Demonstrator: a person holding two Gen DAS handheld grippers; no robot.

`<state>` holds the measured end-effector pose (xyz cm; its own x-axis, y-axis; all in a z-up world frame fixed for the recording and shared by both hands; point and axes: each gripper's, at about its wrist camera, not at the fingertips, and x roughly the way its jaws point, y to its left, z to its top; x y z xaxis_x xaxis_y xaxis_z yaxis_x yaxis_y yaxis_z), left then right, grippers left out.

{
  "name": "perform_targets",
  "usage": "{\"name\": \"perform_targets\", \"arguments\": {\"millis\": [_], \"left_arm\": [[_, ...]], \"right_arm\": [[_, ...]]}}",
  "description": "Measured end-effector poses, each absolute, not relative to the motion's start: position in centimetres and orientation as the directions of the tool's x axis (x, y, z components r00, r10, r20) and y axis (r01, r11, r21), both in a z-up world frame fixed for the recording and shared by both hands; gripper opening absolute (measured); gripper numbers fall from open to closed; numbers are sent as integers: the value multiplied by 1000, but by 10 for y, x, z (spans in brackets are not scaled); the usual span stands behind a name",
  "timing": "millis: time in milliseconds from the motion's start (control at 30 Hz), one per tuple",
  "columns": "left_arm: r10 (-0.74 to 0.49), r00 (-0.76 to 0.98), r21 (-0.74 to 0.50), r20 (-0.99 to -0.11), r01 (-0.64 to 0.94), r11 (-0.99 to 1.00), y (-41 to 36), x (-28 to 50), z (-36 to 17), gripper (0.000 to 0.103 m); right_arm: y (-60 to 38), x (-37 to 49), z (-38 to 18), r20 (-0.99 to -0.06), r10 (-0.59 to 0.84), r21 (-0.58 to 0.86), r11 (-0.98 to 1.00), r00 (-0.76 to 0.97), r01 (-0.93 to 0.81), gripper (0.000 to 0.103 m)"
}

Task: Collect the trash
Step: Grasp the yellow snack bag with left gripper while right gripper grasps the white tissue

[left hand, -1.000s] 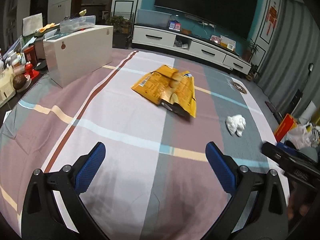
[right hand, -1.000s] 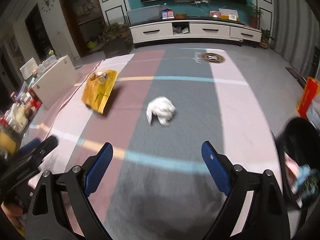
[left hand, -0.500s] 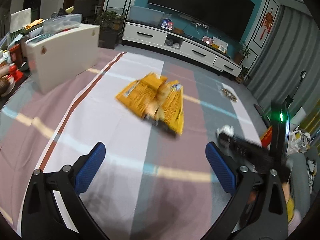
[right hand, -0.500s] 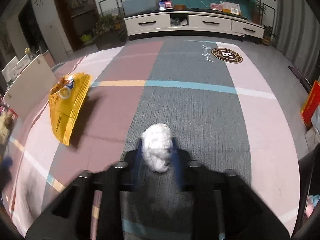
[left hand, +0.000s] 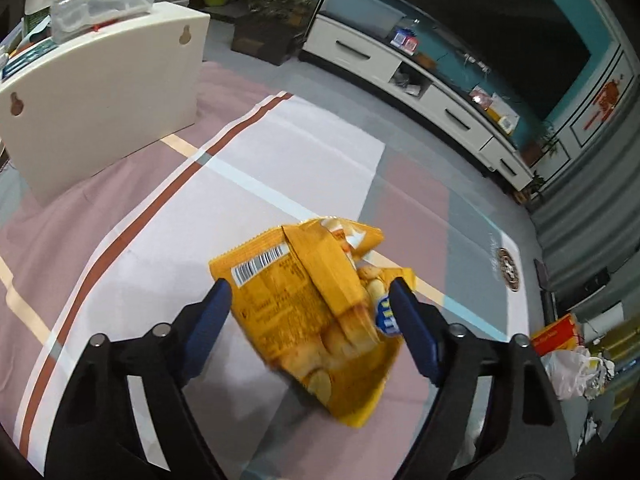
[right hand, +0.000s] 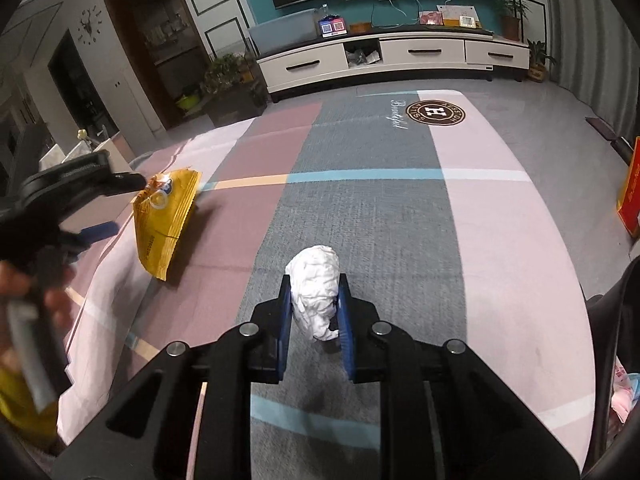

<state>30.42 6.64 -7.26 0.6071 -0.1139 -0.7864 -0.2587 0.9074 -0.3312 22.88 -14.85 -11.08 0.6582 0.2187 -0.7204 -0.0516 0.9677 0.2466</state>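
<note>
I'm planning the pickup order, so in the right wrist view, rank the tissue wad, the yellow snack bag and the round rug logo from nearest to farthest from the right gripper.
1. Tissue wad, between the jaws of the right gripper.
2. Yellow snack bag, ahead on the left.
3. Round rug logo, far ahead, slightly right.

Yellow-orange snack bag (left hand: 316, 312) with a white barcode patch and a blue spot near one edge. White crumpled tissue (right hand: 316, 292). Black claw (left hand: 310, 312) with blue pads (left hand: 412, 332) — same colours on the other claw (right hand: 314, 320). Pink, grey and white blocks on the rug (right hand: 500, 240), crossed by cream, light-blue and rust stripes — plus a brown round emblem (right hand: 436, 113).
</note>
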Motion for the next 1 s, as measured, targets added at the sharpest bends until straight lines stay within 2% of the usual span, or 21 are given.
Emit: {"name": "perform_targets", "arguments": {"millis": [33, 100, 133, 200, 300, 500, 667, 1000], "left_arm": [[-108, 599, -321, -794, -261, 911, 65, 306, -75, 71], [-83, 570, -282, -817, -271, 920, 60, 310, -82, 49], [-85, 564, -281, -822, -271, 921, 60, 310, -84, 43], [-75, 570, -269, -818, -265, 926, 56, 303, -85, 21], [-64, 597, -237, -800, -215, 947, 48, 286, -75, 10], [-86, 640, -167, -764, -67, 984, 27, 234, -55, 8], [-148, 622, -168, -769, 28, 985, 14, 180, -49, 9], [-183, 616, -125, -767, 137, 983, -15, 84, -39, 11]], "right_arm": [[-150, 226, -110, -719, 220, 250, 967, 659, -51, 22], [-154, 222, -109, -717, 220, 254, 966, 661, -46, 22], [-157, 221, -109, -716, 221, 259, 965, 662, -43, 22], [-160, 217, -108, -714, 223, 264, 964, 664, -39, 22], [-163, 208, -104, -709, 228, 272, 962, 668, -40, 22], [-169, 180, -88, -686, 240, 284, 958, 687, -51, 22], [-174, 147, -78, -675, 245, 296, 954, 696, -49, 22], [-191, 80, -75, -679, 241, 342, 940, 693, 8, 22]]}}
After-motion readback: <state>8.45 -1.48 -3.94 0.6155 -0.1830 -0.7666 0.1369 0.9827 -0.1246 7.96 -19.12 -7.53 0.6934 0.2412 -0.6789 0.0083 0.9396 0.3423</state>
